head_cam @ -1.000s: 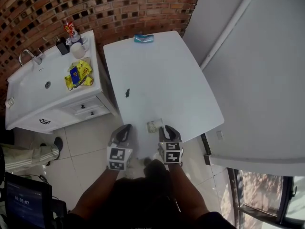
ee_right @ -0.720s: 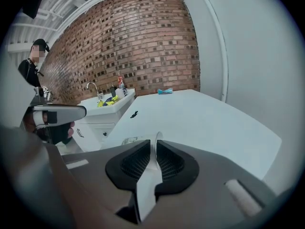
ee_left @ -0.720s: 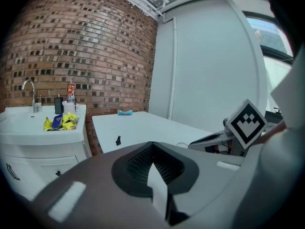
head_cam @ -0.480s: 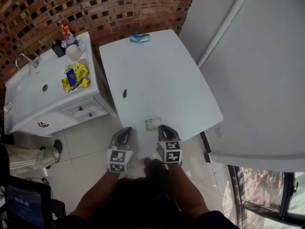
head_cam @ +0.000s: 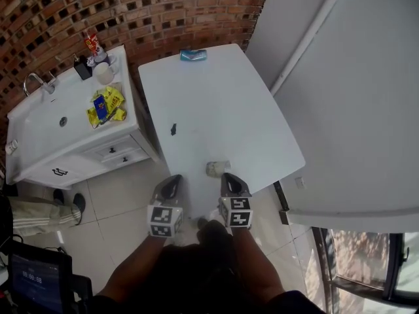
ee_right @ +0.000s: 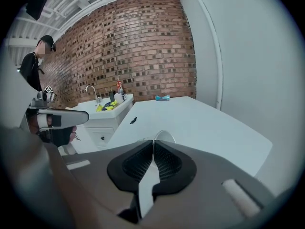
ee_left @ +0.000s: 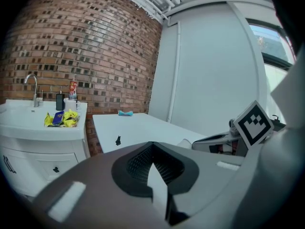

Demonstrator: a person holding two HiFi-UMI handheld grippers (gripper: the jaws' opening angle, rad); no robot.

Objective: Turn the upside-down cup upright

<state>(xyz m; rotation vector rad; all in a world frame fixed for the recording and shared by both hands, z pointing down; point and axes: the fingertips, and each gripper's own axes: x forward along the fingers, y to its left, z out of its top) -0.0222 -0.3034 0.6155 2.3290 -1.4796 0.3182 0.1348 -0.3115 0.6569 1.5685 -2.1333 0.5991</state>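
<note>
A small pale cup [head_cam: 217, 169] sits near the front edge of the white table [head_cam: 222, 110]; it looks tipped on its side, though I cannot tell for sure. In the right gripper view its round end [ee_right: 164, 136] shows just beyond the jaws. My right gripper [head_cam: 229, 176] is shut, empty, and just short of the cup. The left gripper [head_cam: 175, 178] is shut too, off the table's front left corner, with nothing in it. From the left gripper view the jaws [ee_left: 151, 145] point along the table, and the right gripper [ee_left: 224, 139] is at its right.
A white sink cabinet [head_cam: 72, 142] stands left of the table, with a faucet [head_cam: 36, 80], yellow packets [head_cam: 107, 104] and a mug [head_cam: 103, 72]. A blue object [head_cam: 193, 55] lies at the table's far end and a small dark item [head_cam: 174, 129] mid-table. A wall runs along the right; a screen [head_cam: 36, 280] is at the lower left.
Both grippers stay shut near the table's front edge. The right one has edged slightly closer to the cup, and the head view has shifted a little.
</note>
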